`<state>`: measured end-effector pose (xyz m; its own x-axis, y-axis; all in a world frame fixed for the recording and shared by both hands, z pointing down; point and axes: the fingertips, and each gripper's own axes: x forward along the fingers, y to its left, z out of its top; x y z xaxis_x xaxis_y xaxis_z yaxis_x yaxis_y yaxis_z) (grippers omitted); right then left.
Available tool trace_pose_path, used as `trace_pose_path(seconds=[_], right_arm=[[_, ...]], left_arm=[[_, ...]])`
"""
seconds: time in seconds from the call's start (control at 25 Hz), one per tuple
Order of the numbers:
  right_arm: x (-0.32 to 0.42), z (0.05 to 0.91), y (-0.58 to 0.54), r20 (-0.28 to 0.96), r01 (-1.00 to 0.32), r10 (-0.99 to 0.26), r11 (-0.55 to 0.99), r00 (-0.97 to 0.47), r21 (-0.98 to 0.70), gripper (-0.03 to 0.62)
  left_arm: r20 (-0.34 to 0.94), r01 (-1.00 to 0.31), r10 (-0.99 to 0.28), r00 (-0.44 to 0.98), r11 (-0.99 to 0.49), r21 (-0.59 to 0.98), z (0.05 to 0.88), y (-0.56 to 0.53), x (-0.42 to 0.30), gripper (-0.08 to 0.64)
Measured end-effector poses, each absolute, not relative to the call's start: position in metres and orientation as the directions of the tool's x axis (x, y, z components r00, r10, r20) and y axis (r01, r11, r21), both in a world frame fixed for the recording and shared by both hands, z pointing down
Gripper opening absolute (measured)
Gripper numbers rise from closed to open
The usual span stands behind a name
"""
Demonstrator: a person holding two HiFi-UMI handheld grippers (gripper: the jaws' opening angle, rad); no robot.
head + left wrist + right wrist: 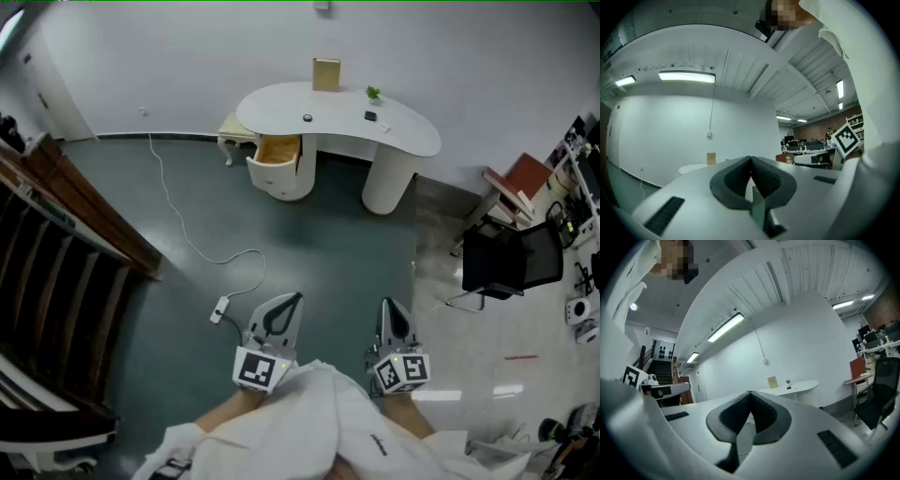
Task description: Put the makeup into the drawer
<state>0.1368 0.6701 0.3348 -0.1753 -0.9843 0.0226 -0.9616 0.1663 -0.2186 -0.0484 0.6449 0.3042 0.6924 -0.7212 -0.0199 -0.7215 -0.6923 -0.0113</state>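
Observation:
A white curved desk (412, 136) stands far off against the back wall, and its wooden drawer (277, 150) on the left pedestal is pulled open. On the desk top lie a small round dark item (307, 117) and a small dark flat item (371, 116), both too small to identify. My left gripper (287, 306) and right gripper (393, 313) are held level over the floor, well short of the desk. Both are shut with nothing in them, as the left gripper view (751, 159) and the right gripper view (750, 393) show. The desk (794, 386) appears small beyond the right jaws.
A tan board (326, 74) and a small plant (373, 93) stand at the desk's back edge. A white cable with a power strip (220, 310) runs over the floor on the left. Wooden stairs (56, 234) are at the left, a black chair (511, 258) at the right.

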Motion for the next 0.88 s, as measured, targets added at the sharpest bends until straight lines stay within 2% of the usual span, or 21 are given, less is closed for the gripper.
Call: trace_pose_path(seconds=[0.56,0.6,0.68,0.88], right_arm=[[0.126,0.337,0.661,0.012,-0.951,-0.979,0.195,-0.204,-0.240,0.017],[0.125,0.336,0.660,0.010,-0.949,-0.979,0.195,-0.204,-0.246,0.017],[0.122,0.336,0.659,0.008,-0.949,-0.979,0.193,-0.201,-0.251,0.017],[0.118,0.340,0.658,0.021,-0.953,-0.981,0.184,-0.194,-0.239,0.017]], left_arm=[[-0.044,-0.711,-0.710,0.702,-0.703,0.004,0.304,0.634,-0.055,0.032],[-0.045,-0.704,-0.704,0.709,-0.710,0.010,0.305,0.633,-0.055,0.054],[-0.049,-0.694,-0.695,0.718,-0.719,0.028,0.304,0.631,-0.054,0.177],[-0.045,-0.688,-0.689,0.723,-0.725,0.037,0.309,0.625,-0.057,0.274]])
